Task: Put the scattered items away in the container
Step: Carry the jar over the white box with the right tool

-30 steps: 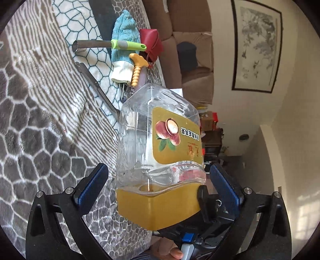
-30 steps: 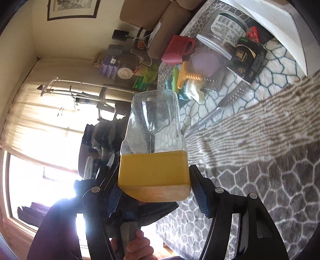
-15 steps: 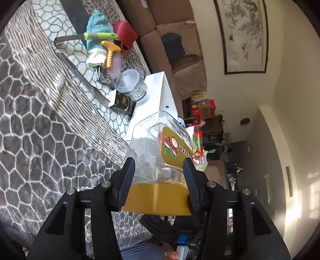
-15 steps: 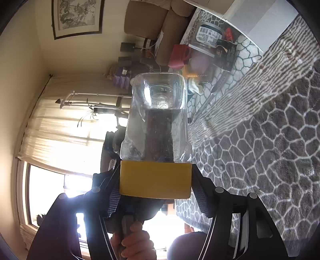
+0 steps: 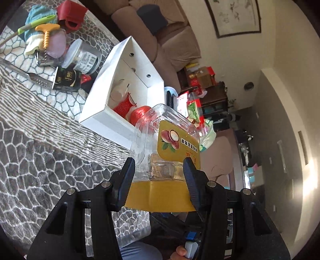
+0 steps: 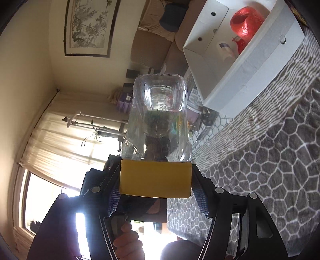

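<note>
Left wrist view: left gripper [image 5: 159,176] pinching the clear jar [image 5: 160,144] near its yellow lid [image 5: 160,197], blue pads [image 5: 128,180] pressed on both sides. Jar up off the cloth [image 5: 40,156], lid end toward the camera, label [image 5: 179,140] with fruit facing up. Just past the jar, white box [image 5: 96,118] open on top, red twine roll [image 5: 139,115] and a red net thing [image 5: 124,105] inside. Beyond the box, small tub [image 5: 84,55], black packet [image 5: 67,80], knife [image 5: 30,77], corkscrew [image 5: 47,36], green-handled tool [image 5: 36,23], blue towel [image 5: 35,14] and red cup [image 5: 71,16], all close together on the cloth. Couch [image 5: 170,36] and framed picture [image 5: 234,16] farther back.

Right wrist view: right gripper [image 6: 156,197] clamped on the same jar [image 6: 158,120] at the yellow lid [image 6: 155,180], one finger [image 6: 201,202] on each side. Jar held in the air, bottom end pointing away. White box [image 6: 240,70] up and to the right, near the jar but apart, red twine roll [image 6: 247,22] inside it. Grey cloth [image 6: 260,170] under the box. Bright window [image 6: 56,180] and curtains on the left, framed picture [image 6: 90,26] on the wall.
</note>
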`<action>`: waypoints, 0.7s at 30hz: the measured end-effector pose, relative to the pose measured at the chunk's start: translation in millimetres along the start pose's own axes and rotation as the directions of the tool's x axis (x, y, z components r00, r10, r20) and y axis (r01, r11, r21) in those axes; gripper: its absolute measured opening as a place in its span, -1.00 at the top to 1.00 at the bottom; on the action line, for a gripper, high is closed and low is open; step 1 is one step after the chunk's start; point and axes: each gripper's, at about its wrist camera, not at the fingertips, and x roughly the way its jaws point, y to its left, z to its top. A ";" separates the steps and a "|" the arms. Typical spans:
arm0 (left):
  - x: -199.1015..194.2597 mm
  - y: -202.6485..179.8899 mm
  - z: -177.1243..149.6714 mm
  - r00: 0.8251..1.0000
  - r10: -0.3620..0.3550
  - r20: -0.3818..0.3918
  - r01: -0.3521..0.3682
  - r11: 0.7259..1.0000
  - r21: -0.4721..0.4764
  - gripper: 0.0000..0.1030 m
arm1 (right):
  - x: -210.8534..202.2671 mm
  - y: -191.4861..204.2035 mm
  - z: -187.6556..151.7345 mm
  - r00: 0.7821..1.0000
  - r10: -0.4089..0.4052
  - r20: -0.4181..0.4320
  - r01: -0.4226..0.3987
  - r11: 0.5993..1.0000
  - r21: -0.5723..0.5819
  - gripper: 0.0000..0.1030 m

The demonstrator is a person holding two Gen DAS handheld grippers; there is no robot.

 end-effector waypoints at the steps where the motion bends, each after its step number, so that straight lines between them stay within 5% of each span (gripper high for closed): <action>1: 9.5 -4.3 4.4 1.000 0.005 -0.009 -0.004 1.000 0.004 0.10 | -3.5 -1.6 7.9 1.000 -0.002 0.009 0.002 1.000 0.000 -0.28; 12: 116.8 -59.4 81.8 0.993 0.095 -0.073 -0.087 0.990 0.108 0.08 | -3.1 -19.0 128.9 0.995 -0.057 0.087 0.056 0.998 0.020 -0.28; 21: 218.7 -74.6 174.7 0.971 0.223 -0.088 -0.203 0.960 0.193 0.06 | 47.9 -50.6 254.6 0.989 -0.090 0.120 0.081 0.994 0.077 -0.28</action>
